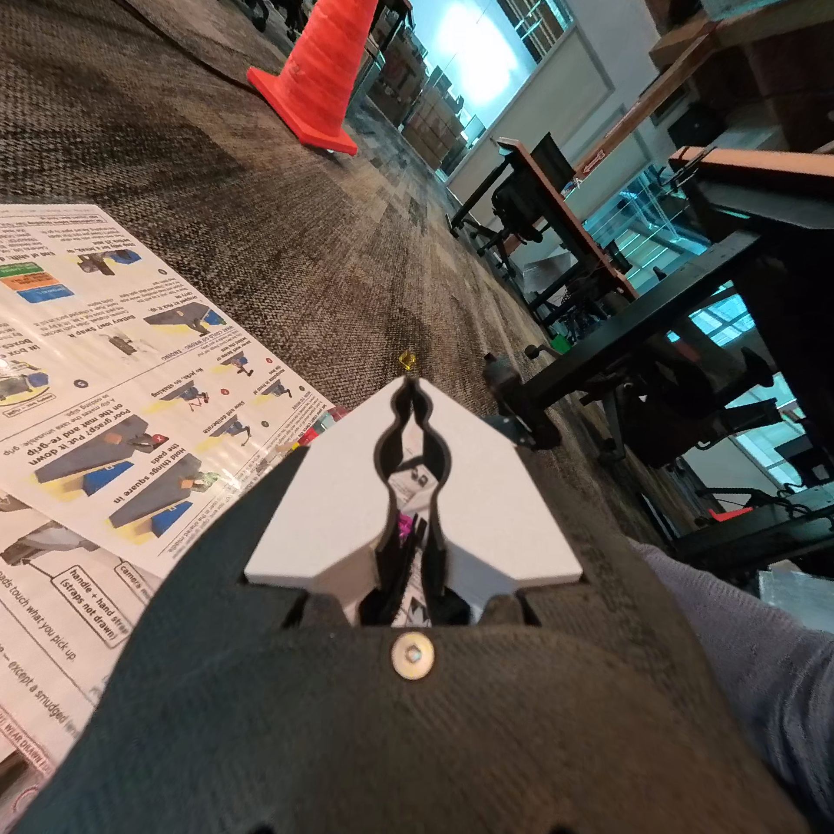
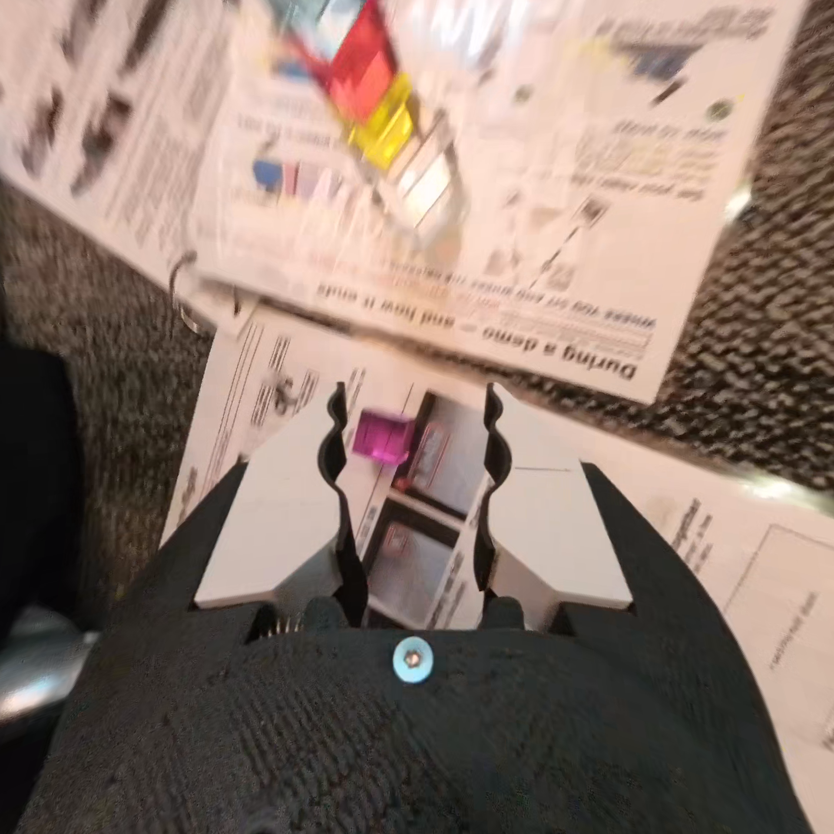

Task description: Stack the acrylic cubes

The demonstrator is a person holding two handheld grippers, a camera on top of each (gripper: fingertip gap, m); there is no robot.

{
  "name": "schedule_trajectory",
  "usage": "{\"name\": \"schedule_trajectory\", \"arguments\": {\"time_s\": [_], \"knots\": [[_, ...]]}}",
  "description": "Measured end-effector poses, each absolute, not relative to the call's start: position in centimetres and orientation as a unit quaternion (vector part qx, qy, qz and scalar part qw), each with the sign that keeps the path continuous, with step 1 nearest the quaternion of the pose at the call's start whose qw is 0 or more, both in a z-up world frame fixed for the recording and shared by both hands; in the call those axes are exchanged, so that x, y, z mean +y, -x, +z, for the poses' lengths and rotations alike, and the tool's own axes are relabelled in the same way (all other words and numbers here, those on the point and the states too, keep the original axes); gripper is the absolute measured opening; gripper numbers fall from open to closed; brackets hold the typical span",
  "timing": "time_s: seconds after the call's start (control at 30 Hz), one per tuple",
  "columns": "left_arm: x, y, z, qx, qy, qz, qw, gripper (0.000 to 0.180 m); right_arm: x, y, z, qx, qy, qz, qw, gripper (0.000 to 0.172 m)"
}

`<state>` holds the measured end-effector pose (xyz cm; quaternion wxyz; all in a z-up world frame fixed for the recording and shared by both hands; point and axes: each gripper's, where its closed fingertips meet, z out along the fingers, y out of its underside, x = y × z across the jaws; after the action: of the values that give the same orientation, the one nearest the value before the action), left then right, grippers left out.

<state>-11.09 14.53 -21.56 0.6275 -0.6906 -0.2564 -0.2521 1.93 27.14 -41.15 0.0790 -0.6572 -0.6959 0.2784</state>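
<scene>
Landmark: the purple cube (image 2: 383, 437), a small clear block lying on a printed sheet (image 2: 564, 510) on the carpet (image 2: 113, 343).
Right claw (image 2: 415, 397): fingers wide apart, the cube standing between them, close to the left pad (image 2: 336, 433); the right pad is well apart from it, so nothing is clamped (the picture is motion-blurred, and contact at the left pad cannot be told).
Beyond the cube: a second printed sheet (image 2: 496, 225) overlaps the first, and on it lies a row of clear blocks, red (image 2: 361, 76), yellow (image 2: 383, 131) and colourless (image 2: 424, 189).
Left of the cube: a metal ring (image 2: 185, 289) at the sheets' corner, then bare carpet.
Left claw (image 1: 410, 383): fingertips together on nothing, held low over the carpet; through the gap farther back a bit of purple shows, with printed paper under it.
Ahead of the left claw: a small yellow cube (image 1: 407, 359) on the carpet just past the tips.
Around the left claw: printed sheets (image 1: 113, 361) to its left, an orange cone (image 1: 320, 76) far ahead, black worktop legs (image 1: 632, 361) and chairs to its right, a grey sleeve (image 1: 744, 654) at the lower right.
</scene>
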Motion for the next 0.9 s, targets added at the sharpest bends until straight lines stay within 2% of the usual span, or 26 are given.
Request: {"name": "schedule_trajectory", "arguments": {"time_s": [0.07,0.2,0.27,0.43,0.53,0.6,0.63,0.8,0.9], "knots": [[14.5,11.2,-21.3,-0.259,0.685,-0.257,0.631,0.000,25.7,-3.4,-41.2,-0.719,0.646,0.251,0.057,0.059],[14.4,11.0,-21.1,-0.254,0.686,-0.255,0.632,0.000,25.7,-4.7,-41.8,-0.735,0.646,0.190,0.083,0.055],[14.3,10.9,-21.2,-0.253,0.689,-0.252,0.631,0.000,25.6,-5.1,-42.5,-0.720,0.669,0.176,0.057,0.051],[14.0,11.4,-20.9,-0.261,0.679,-0.255,0.636,0.000,25.1,-4.4,-42.8,-0.689,0.698,0.187,0.046,0.023],[14.0,11.3,-20.5,-0.260,0.676,-0.257,0.640,0.000,25.0,-4.0,-43.0,-0.662,0.722,0.198,0.037,0.021],[13.9,11.3,-20.4,-0.259,0.675,-0.257,0.641,0.000,25.2,-3.6,-42.5,-0.642,0.735,0.211,0.045,0.003],[13.9,11.3,-20.4,-0.259,0.674,-0.258,0.642,0.000,25.6,-3.4,-42.1,-0.636,0.739,0.213,0.060,0.000],[13.8,11.5,-20.2,-0.264,0.669,-0.261,0.644,0.000,25.4,-2.9,-41.0,-0.647,0.732,0.195,0.083,0.001],[13.7,11.5,-20.3,-0.265,0.669,-0.261,0.643,0.000,24.2,-3.3,-41.4,-0.669,0.718,0.174,0.084,0.020]]}}
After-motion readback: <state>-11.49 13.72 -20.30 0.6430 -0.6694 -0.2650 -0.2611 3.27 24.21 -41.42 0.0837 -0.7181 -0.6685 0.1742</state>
